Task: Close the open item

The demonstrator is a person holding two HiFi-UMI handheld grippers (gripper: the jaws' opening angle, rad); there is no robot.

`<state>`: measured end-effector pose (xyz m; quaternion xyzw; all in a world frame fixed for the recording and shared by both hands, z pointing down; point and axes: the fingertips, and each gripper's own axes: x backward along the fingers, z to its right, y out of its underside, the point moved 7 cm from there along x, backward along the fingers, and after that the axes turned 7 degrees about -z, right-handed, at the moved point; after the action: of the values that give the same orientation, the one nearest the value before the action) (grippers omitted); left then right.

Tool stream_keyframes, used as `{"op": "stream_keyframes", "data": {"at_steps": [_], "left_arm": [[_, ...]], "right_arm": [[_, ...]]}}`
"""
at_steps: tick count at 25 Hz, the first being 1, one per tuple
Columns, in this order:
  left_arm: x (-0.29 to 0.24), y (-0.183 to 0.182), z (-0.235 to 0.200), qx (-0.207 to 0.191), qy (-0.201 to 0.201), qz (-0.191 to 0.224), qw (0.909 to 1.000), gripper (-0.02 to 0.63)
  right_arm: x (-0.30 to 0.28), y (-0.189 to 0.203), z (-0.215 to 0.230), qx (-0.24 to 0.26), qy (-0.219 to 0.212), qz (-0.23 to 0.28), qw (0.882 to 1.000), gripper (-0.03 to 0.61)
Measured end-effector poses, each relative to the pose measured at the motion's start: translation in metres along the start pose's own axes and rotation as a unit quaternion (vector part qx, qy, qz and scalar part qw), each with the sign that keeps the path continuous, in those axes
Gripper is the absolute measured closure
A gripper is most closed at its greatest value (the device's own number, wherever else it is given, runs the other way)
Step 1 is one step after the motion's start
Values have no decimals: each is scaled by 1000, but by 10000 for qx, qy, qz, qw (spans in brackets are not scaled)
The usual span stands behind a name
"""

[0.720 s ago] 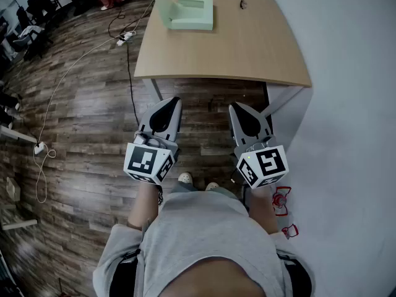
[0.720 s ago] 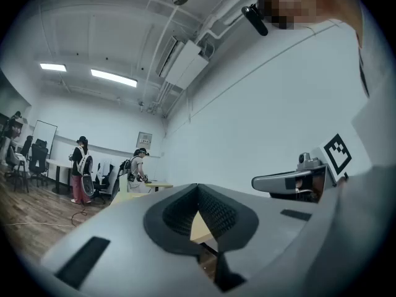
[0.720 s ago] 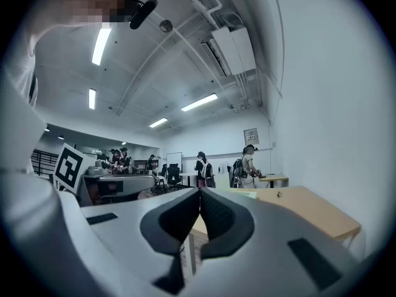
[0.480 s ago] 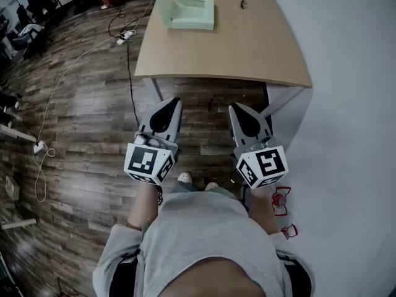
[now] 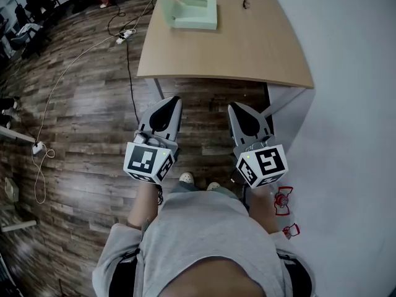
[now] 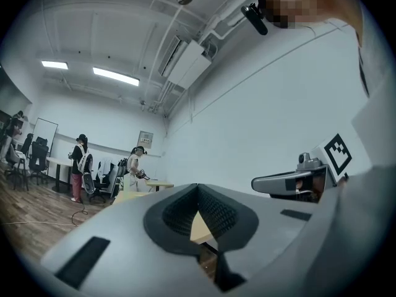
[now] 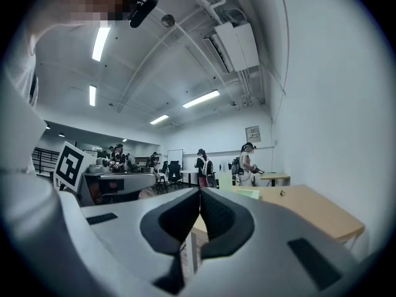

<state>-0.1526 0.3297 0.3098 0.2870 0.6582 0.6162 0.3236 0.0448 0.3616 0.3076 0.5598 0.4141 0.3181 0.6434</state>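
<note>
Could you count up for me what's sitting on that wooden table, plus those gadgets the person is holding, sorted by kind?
Grey hand-held two-jaw grippers: 2 (left gripper, right gripper)
Pale green open box: 1
Small dark object, too small to identify: 1
Total: 4

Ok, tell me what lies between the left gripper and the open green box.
In the head view, only a strip of wood floor and bare tabletop separate the left gripper from the open green box.
</note>
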Motion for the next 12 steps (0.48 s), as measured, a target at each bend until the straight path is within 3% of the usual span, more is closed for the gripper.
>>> {"op": "stream_keyframes", "data": {"at_steps": [12], "left_arm": [[0, 1, -53, -326, 139, 91, 9993, 598]], "right_arm": [[-41, -5, -23, -91, 211, 260, 9994, 569]]}}
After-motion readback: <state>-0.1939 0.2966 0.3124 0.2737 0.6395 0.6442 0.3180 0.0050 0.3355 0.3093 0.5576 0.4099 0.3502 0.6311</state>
